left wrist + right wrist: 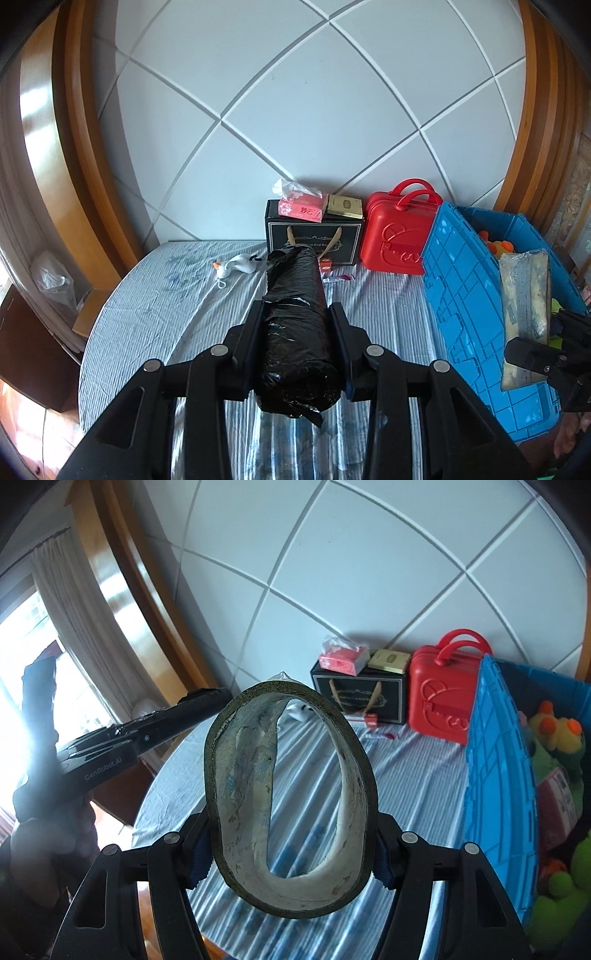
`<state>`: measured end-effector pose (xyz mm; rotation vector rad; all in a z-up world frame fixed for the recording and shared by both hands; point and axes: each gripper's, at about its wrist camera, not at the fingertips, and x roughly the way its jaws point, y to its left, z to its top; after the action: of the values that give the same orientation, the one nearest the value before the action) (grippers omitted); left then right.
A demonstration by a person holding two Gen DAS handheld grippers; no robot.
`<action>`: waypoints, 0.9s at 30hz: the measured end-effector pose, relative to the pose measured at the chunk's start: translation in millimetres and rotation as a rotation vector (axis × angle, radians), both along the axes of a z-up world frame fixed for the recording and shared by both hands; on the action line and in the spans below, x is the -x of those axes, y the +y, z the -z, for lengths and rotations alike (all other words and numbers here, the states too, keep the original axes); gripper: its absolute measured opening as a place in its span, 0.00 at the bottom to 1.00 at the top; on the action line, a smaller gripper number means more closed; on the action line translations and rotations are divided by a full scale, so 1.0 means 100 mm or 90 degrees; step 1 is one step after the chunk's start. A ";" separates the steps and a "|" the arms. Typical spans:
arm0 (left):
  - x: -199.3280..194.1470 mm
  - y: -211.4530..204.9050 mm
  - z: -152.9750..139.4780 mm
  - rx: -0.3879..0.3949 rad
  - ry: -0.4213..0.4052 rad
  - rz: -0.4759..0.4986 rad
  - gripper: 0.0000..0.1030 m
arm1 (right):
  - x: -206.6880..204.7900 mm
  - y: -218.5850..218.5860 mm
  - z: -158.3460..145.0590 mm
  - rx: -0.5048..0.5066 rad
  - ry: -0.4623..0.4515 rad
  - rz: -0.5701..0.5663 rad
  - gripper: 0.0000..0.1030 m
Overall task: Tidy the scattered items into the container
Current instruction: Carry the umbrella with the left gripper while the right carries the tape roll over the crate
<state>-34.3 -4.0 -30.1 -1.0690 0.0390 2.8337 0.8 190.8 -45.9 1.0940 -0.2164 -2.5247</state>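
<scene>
Duck toy lies far left on the striped tabletop, well apart from both tongs. Left tongs clamp a black plastic-wrapped roll across its middle, roll pointing away along the fingers, lifted above the cloth. Behind it stand a black gift box with a pink tissue pack and a gold box on top, then a red case. Right tongs grip a wide tape ring by its outer sides, ring upright and squeezed oval, just left of the blue crate. Crate sits at the right edge, flap raised, plush toys inside.
</scene>
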 end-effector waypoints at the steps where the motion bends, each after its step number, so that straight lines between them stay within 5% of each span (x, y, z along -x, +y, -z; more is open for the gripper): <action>1: 0.02 0.07 -0.02 0.001 0.002 0.006 0.33 | -0.01 0.09 -0.03 0.004 0.003 0.006 0.65; 27: 0.49 2.30 -0.58 0.014 0.057 0.202 0.33 | -0.17 2.24 -0.33 0.023 0.052 0.197 0.65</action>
<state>-83.3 226.1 28.0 -0.8522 0.2264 2.5963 18.1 415.2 -13.0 1.0067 -0.4367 -2.8170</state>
